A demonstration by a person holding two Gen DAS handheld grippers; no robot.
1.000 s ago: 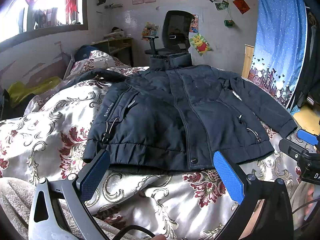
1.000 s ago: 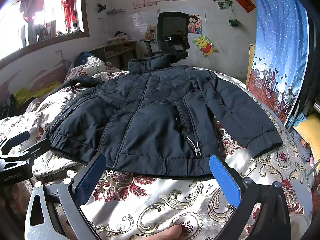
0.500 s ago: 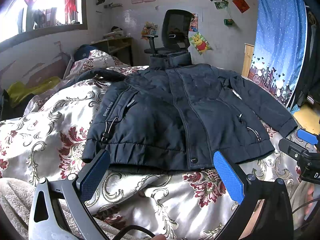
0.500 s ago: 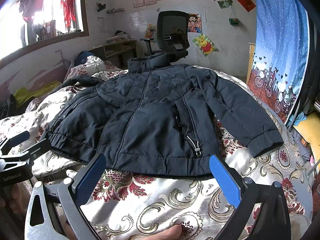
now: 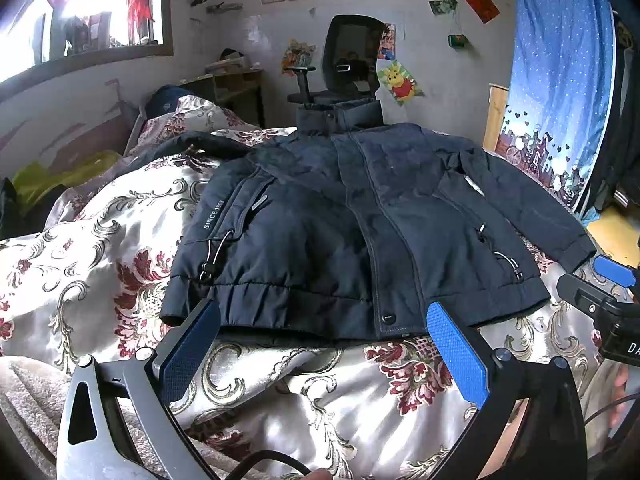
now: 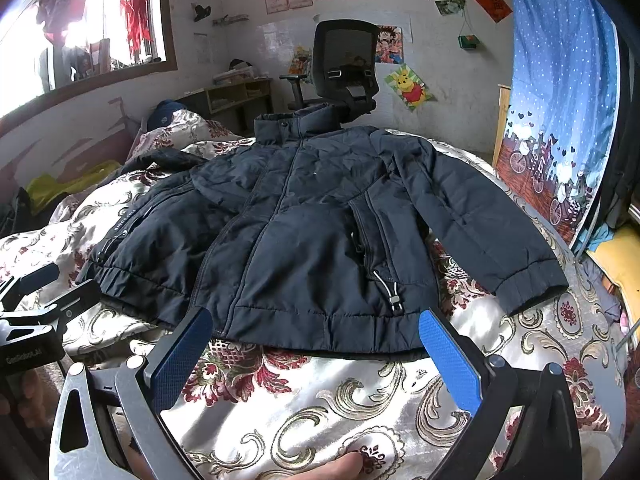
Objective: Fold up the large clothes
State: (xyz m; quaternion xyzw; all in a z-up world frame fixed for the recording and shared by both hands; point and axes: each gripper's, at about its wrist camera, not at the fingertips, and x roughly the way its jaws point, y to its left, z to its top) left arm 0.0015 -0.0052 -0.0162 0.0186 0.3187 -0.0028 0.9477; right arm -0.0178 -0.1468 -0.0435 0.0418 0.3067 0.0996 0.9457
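Observation:
A dark navy padded jacket (image 5: 344, 232) lies flat, front up, on a floral bedspread (image 5: 100, 264), collar toward the far wall. Its right sleeve (image 6: 480, 216) stretches out to the side; the left sleeve is partly tucked behind the body. My left gripper (image 5: 320, 320) is open and empty, just short of the jacket's hem. My right gripper (image 6: 316, 328) is open and empty, also just short of the jacket (image 6: 312, 232) hem. Each gripper shows at the edge of the other's view.
A black office chair (image 5: 348, 64) stands behind the collar, against the wall. A wooden desk (image 6: 236, 96) is at the back left. A blue curtain (image 6: 560, 92) hangs on the right. A yellow-green cloth (image 5: 60, 176) lies at the bed's left.
Both grippers have barely shifted, with the jacket sitting slightly lower in view. Nothing was grasped or released.

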